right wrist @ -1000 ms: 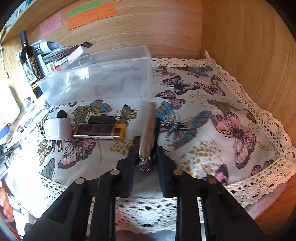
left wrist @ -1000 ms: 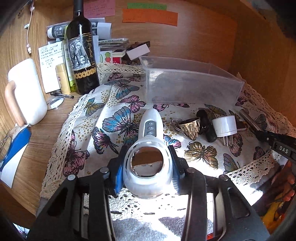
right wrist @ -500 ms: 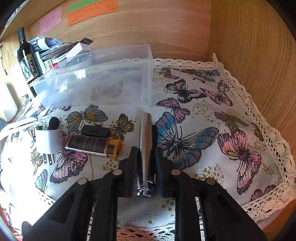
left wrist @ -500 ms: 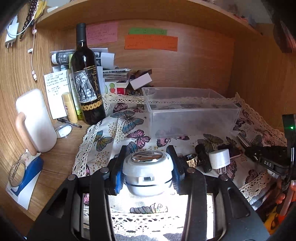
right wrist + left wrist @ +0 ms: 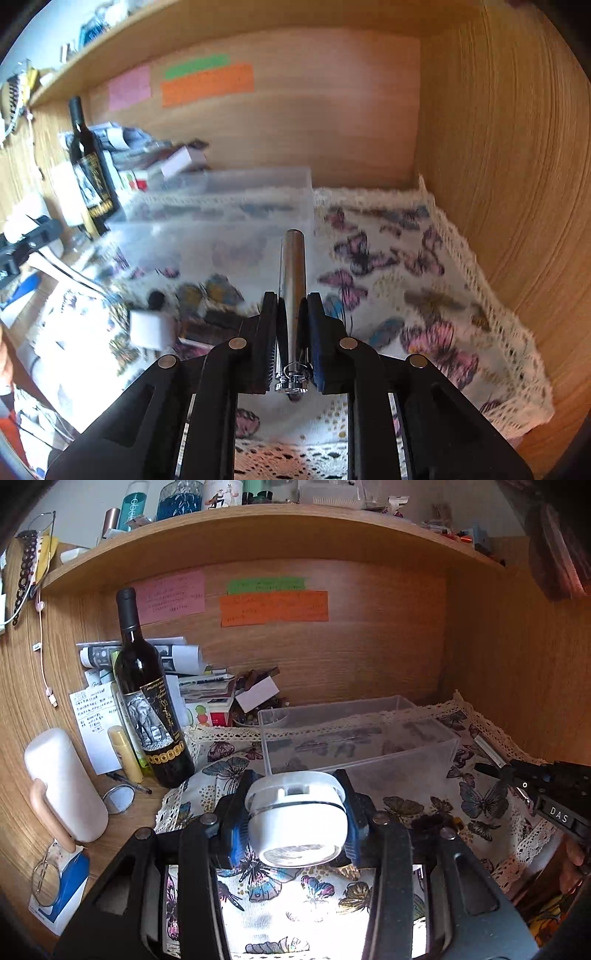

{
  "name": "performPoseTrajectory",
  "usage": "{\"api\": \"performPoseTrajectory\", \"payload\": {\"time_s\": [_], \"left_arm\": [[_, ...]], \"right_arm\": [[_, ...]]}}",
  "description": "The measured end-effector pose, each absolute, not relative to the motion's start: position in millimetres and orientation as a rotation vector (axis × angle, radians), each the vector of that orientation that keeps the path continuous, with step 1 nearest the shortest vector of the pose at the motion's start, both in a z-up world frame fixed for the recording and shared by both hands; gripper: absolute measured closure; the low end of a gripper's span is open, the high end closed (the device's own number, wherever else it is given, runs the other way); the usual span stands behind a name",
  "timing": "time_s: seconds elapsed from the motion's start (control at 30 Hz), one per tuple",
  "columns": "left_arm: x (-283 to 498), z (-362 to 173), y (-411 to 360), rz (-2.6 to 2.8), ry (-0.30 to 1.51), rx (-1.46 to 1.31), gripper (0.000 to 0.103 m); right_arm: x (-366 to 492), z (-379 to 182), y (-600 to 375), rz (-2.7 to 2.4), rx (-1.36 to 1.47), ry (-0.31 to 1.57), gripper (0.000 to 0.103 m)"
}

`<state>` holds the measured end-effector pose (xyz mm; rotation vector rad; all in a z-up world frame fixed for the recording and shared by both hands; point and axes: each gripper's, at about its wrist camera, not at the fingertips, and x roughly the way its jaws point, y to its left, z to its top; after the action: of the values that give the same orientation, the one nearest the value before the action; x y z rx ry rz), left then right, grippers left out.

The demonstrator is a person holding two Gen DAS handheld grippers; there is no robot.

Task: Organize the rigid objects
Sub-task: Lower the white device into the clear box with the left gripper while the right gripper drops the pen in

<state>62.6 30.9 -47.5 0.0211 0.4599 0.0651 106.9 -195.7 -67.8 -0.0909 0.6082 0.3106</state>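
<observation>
My left gripper [image 5: 295,812] is shut on a white handheld device [image 5: 297,821] with a round lens face, held up above the butterfly cloth [image 5: 480,812], in front of the clear plastic bin [image 5: 354,742]. My right gripper [image 5: 291,332] is shut on a slim metal cylinder [image 5: 292,280], lifted off the cloth [image 5: 424,295] and pointing at the bin's [image 5: 229,221] right end. The right gripper also shows at the right edge of the left wrist view [image 5: 517,771]. A white plug adapter [image 5: 149,328], a dark rectangular lighter [image 5: 207,325] and a small black object [image 5: 156,298] lie on the cloth.
A wine bottle [image 5: 147,701] stands left of the bin, with a yellow tube [image 5: 125,753], papers and a small mirror [image 5: 118,799]. A white case with a tan handle [image 5: 62,786] leans at left. Wooden walls close the back and right. A shelf sits overhead.
Both grippers have lifted their objects off the cloth and tilted upward. The white device has left the cloth; the metal cylinder now points toward the bin.
</observation>
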Motion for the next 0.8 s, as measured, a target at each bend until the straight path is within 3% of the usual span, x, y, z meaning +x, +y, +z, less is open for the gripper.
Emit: {"api": "performPoseTrajectory", "payload": {"time_s": [0.53, 0.8], "left_arm": [[91.2, 9.4, 27.5, 0.035, 0.347, 0.008, 0.062], [123.0, 26.7, 42.9, 0.021, 0.336, -0.038, 0.062]], "right_arm": [[136.6, -11.3, -161.0, 0.426, -0.108, 0.441, 0.088], [166.3, -9.2, -140.5, 0.440, -0.138, 0.437, 0.088]]}}
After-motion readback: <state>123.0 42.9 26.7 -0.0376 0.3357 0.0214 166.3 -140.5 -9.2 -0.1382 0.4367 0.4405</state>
